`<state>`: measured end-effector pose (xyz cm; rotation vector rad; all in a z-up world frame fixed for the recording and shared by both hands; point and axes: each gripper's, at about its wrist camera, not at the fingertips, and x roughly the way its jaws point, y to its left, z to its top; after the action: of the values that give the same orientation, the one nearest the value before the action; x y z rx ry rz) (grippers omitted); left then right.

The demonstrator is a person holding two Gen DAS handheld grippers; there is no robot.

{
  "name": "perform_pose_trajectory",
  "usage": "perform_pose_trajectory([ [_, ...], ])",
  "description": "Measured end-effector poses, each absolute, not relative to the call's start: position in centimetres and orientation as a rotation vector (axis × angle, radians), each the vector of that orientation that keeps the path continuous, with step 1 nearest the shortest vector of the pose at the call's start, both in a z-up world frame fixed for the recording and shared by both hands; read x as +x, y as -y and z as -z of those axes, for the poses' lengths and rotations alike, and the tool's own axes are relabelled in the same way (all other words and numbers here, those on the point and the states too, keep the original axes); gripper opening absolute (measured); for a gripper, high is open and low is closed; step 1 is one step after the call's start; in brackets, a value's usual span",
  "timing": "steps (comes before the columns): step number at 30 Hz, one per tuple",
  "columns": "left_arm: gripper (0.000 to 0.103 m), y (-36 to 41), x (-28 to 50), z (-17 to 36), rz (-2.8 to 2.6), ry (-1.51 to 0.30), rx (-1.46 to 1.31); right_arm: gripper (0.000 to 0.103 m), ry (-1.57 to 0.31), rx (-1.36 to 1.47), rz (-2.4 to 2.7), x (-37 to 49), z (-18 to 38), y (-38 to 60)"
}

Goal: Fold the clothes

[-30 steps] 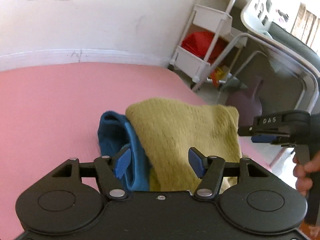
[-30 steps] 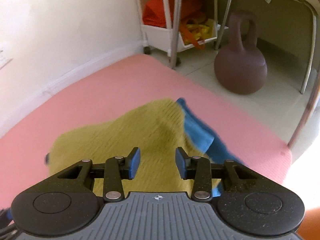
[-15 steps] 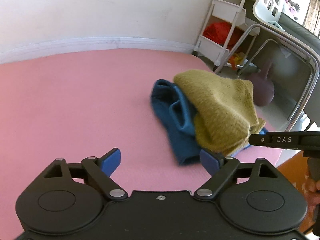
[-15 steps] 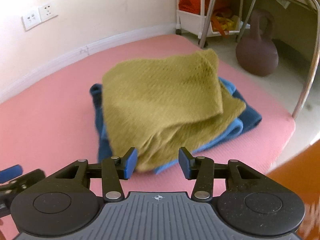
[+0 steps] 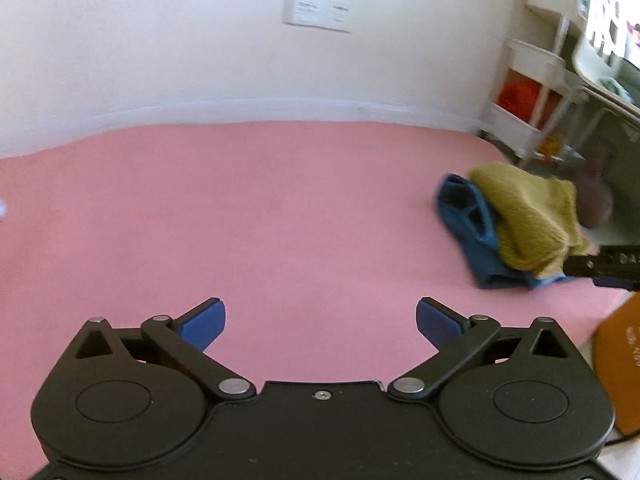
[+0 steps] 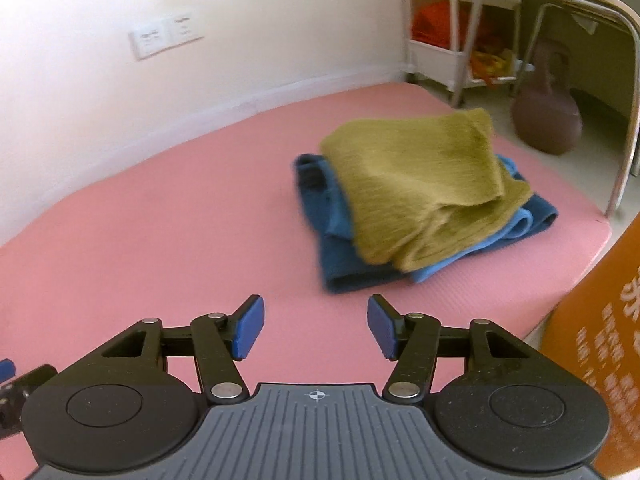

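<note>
A folded olive-yellow knit garment (image 6: 416, 184) lies on top of a folded blue garment (image 6: 340, 256) near the right end of the pink mat (image 6: 160, 224). In the left wrist view the same stack, yellow (image 5: 528, 216) over blue (image 5: 472, 232), sits far to the right. My left gripper (image 5: 320, 322) hangs over bare mat, its jaws opening wide with nothing between them. My right gripper (image 6: 316, 328) is short of the stack, its jaws opening and empty. Part of the right gripper shows at the left wrist view's right edge.
A white wall with sockets (image 6: 166, 38) borders the mat. Beyond its right end stand a white trolley (image 6: 436, 52), a dark kettlebell (image 6: 546, 116) and metal chair legs (image 6: 624, 152). An orange object (image 6: 600, 344) stands by the mat's near right corner.
Both grippers let go of the stacked clothes and pulled back, the left swinging away to the left. Both sets of jaws have spread wider. The stack stays on the mat.
</note>
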<state>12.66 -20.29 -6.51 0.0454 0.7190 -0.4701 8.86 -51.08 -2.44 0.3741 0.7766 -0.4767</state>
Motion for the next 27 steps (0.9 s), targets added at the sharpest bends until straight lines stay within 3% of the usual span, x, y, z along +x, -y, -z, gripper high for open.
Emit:
perform_pose_trajectory([
  [15,0.101,9.2,7.6,3.8,0.225,-0.619,0.037,0.055,-0.788,0.252,0.264,8.8,2.2,37.1],
  [18,0.101,7.9,6.5,3.4,0.147,-0.625,0.001,0.068,-0.784,0.229,0.227,8.6,2.1,35.0],
  [27,0.101,5.2,4.4,4.5,0.057,-0.690,-0.077,0.068,-0.776,0.172,0.130,7.6,2.3,30.6],
])
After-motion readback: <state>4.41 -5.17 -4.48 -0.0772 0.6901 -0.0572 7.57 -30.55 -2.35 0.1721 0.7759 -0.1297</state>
